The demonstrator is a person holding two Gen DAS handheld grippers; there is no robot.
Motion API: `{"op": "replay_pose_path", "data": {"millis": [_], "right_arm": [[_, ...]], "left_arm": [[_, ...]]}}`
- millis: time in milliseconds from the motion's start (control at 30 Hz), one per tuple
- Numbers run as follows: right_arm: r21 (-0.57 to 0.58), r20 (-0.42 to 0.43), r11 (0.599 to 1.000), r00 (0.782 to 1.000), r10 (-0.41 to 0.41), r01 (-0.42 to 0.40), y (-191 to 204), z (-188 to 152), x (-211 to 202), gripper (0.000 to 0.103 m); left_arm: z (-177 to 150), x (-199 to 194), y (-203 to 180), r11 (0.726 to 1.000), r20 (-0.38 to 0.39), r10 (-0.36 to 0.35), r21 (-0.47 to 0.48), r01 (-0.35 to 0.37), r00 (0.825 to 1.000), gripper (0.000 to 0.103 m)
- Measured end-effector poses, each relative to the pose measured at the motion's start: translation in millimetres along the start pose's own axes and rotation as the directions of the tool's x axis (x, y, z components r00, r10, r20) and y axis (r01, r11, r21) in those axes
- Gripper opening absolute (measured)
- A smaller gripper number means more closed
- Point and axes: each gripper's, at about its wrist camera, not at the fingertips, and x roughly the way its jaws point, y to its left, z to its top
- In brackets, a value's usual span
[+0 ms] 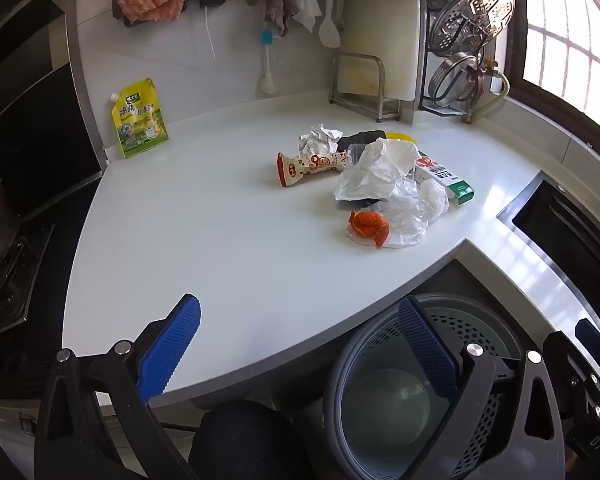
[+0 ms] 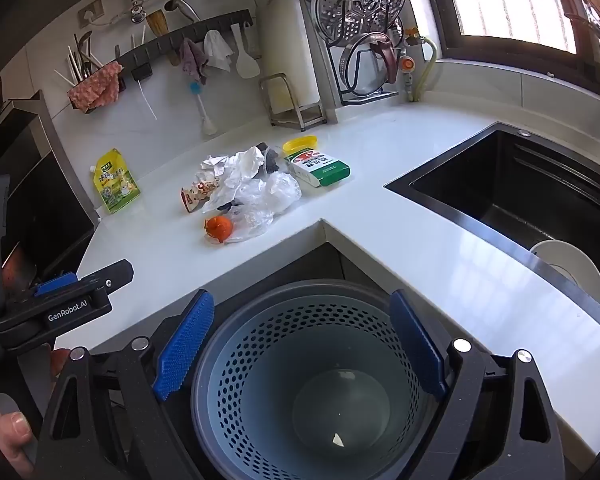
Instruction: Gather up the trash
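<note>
**Trash pile on desk, both tongs wide and empty**

Left tongs [image 1: 300, 348] spread wide, nothing held, over the white desk [image 1: 220, 240] edge. Right tongs [image 2: 302, 340] also wide, empty, above grey perforated bin [image 2: 300, 380] below the desk corner. Trash pile [image 1: 376, 184] sits mid-desk: crumpled paper, clear plastic bag, orange peel [image 1: 369, 226], green-white box [image 1: 446, 178].

The white L-shaped desk [image 2: 380, 200] carried a loose heap of rubbish near its inner corner: a crumpled white paper [image 2: 242, 168], a clear plastic bag [image 2: 274, 196], an orange peel [image 2: 219, 228] lying just in front of the bag, a printed snack wrapper [image 2: 198, 196] at the heap's left, and a green-and-white carton [image 2: 320, 168] at its right with a yellow lid [image 2: 300, 143] behind it. A yellow-green pouch [image 2: 114, 186] stood well apart against the wall. A metal rack [image 2: 296, 100] stood at the back, and a black sink [image 2: 512, 196] was set into the right side.
</note>
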Motion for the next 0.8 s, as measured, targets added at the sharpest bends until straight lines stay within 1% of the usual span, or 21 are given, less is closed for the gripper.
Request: {"op": "replay_pose_path", "data": {"millis": [133,333,800], "right_arm": [[-0.004,0.002,1.0,1.0,-0.003,0.003,0.7,0.3,-1.4,0.085],[-0.007,0.004,1.0,1.0,-0.004,0.004,1.5,0.6,-3.4,0.085],[-0.01,0.005,1.0,1.0,-0.002,0.002,0.7,1.5,-2.4,0.085]], "left_arm": [[-0.3,-0.8,0.9,1.0,-0.001,0.0,-0.001,0.0,1.0,0.097],[1.3,2.6,1.8,1.0,-0.006,0.022,0.005,-0.022,1.0,0.097],[-3.8,3.5,4.6,1.0,-0.005,0.027,-0.003,-0.027,1.0,0.097]]}}
